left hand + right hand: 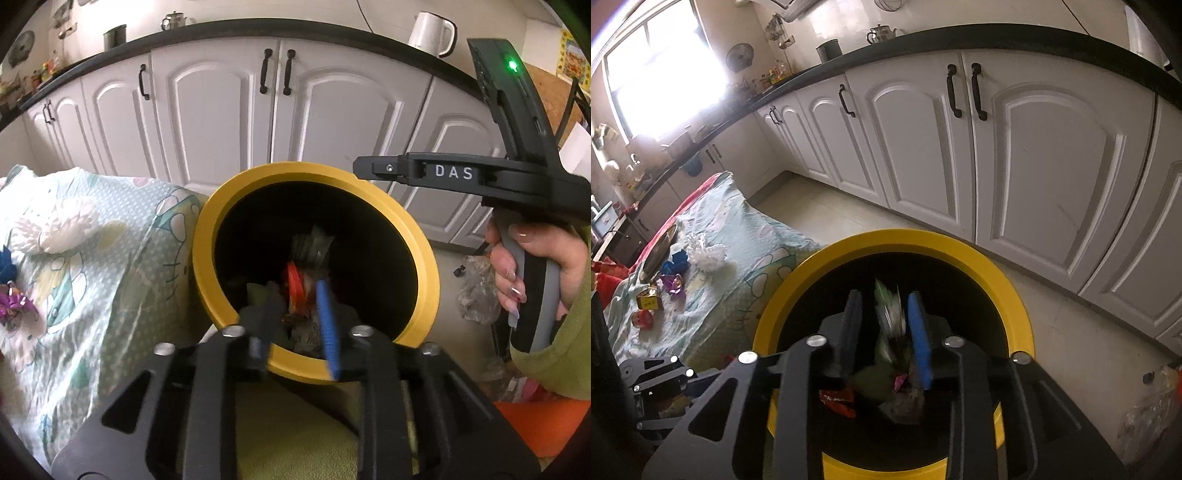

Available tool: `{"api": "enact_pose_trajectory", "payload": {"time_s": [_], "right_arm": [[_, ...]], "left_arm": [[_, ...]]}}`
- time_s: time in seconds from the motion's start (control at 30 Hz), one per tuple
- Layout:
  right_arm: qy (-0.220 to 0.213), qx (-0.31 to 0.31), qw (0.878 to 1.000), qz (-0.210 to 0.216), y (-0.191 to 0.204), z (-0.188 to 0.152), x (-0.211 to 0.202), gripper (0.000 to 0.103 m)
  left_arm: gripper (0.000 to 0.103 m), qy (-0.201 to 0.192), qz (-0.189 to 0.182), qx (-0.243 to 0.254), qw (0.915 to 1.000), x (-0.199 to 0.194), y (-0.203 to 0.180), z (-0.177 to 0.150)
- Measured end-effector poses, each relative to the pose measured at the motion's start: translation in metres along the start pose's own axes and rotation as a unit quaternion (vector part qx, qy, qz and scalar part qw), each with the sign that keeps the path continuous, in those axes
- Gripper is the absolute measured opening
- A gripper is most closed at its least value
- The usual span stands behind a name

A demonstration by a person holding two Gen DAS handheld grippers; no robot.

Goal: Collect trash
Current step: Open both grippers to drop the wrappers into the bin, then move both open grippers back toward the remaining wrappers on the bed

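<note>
Kitchen setting. I see a run of white cabinet doors (1045, 155) with dark handles (955, 92) across the far side, under a black countertop (997, 37). Floor (827, 206) is pale tile. A bright, blown-out window (661, 70) sits far left above the counter and lights the room. On the counter: a white kettle (432, 33), a glass teapot (881, 33), a dark canister (829, 50).

Both wrist views close above yellow bin (424, 258) (1023, 317), facing cabinets (221, 122) (1052, 147).
</note>
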State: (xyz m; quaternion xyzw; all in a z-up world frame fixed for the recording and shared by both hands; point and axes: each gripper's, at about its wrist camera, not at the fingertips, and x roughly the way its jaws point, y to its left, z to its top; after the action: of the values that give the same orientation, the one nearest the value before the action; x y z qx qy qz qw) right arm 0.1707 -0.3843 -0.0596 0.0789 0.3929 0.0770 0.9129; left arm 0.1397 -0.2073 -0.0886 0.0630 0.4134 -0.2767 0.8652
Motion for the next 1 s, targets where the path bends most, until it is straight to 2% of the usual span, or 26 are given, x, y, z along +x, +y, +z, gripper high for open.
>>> {"api": "enact_pose_trajectory", "payload": {"time_s": [0.07,0.13,0.27,0.33,0.37,0.43,0.63,1.0], "right_arm": [[-0.002,0.003,1.0,-0.004,-0.001,0.0,0.0,0.038],[-0.005,0.005,1.0,-0.005,-0.001,0.0,-0.002,0.041],[-0.013,0.009,1.0,-0.012,-0.003,0.001,-0.005,0.052],[-0.015,0.009,1.0,-0.014,-0.003,0.002,-0.006,0.055],[-0.017,0.009,1.0,-0.016,-0.002,0.002,-0.007,0.059],[-0.022,0.009,1.0,-0.02,-0.001,0.004,-0.009,0.064],[-0.048,-0.006,0.998,-0.027,0.012,0.008,-0.024,0.074],[-0.097,-0.06,0.993,-0.006,0.057,0.014,-0.054,0.078]], "left_arm": [[0.034,-0.002,0.0,-0.006,1.0,-0.002,0.003,0.0],[0.051,-0.007,0.001,-0.018,0.9998,-0.005,0.008,0.0],[0.066,-0.018,0.004,-0.039,0.9991,-0.013,0.017,0.001],[0.087,-0.026,0.006,-0.05,0.9984,-0.018,0.022,0.002],[0.089,-0.03,0.005,-0.054,0.998,-0.021,0.023,0.003],[0.092,-0.038,0.009,-0.059,0.9975,-0.027,0.026,0.005],[0.092,-0.065,0.038,-0.074,0.9944,-0.046,0.035,0.008],[0.092,-0.101,0.076,-0.112,0.9856,-0.08,0.067,0.003]]}}
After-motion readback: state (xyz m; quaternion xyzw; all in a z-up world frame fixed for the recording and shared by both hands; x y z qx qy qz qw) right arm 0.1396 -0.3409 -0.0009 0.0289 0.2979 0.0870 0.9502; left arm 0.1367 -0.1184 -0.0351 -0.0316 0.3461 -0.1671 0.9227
